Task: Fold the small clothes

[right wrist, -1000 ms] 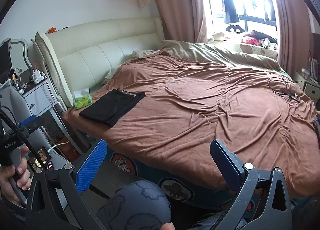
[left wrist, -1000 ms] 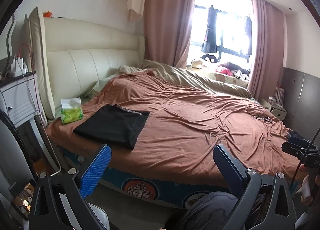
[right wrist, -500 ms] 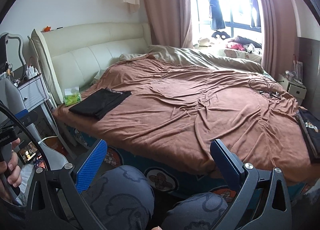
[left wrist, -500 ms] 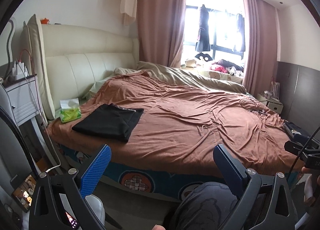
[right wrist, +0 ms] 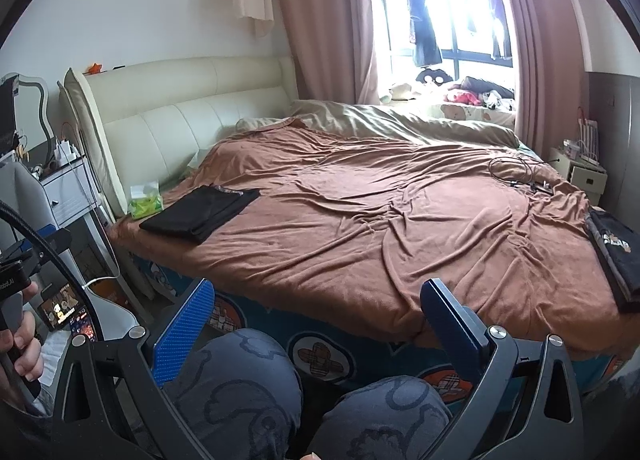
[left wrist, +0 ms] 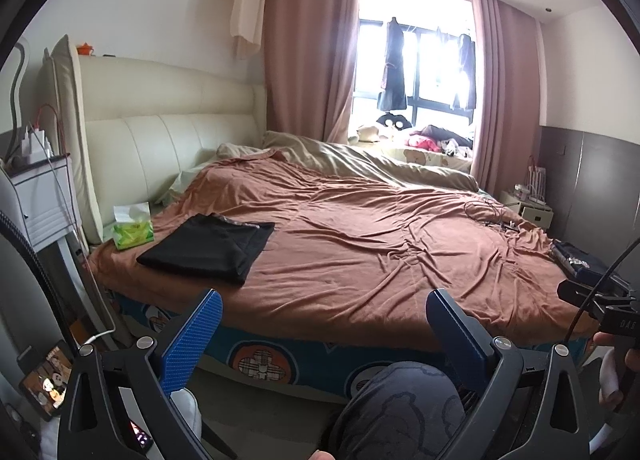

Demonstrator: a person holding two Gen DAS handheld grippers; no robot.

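A folded black garment (left wrist: 210, 248) (right wrist: 200, 214) lies flat on the brown bedspread (left wrist: 380, 244) (right wrist: 380, 220) near the headboard end. A second dark garment with a printed logo (right wrist: 614, 256) (left wrist: 580, 262) lies at the bed's right edge. My left gripper (left wrist: 320, 336) is open and holds nothing; it hangs off the bed, short of its near edge. My right gripper (right wrist: 316, 322) is also open and holds nothing, above the person's knees (right wrist: 248, 392), well back from both garments.
A green tissue pack (left wrist: 132, 230) sits beside the black garment. Cables (right wrist: 516, 174) lie on the far right of the bed. A nightstand (left wrist: 40, 192) and a lit phone (left wrist: 46, 380) stand at left; a small cabinet (right wrist: 584, 174) stands at right.
Both grippers have drawn back and tilted upward, so the bed looks farther away and lower. The logo garment has come into view at right. Both grippers stay open.
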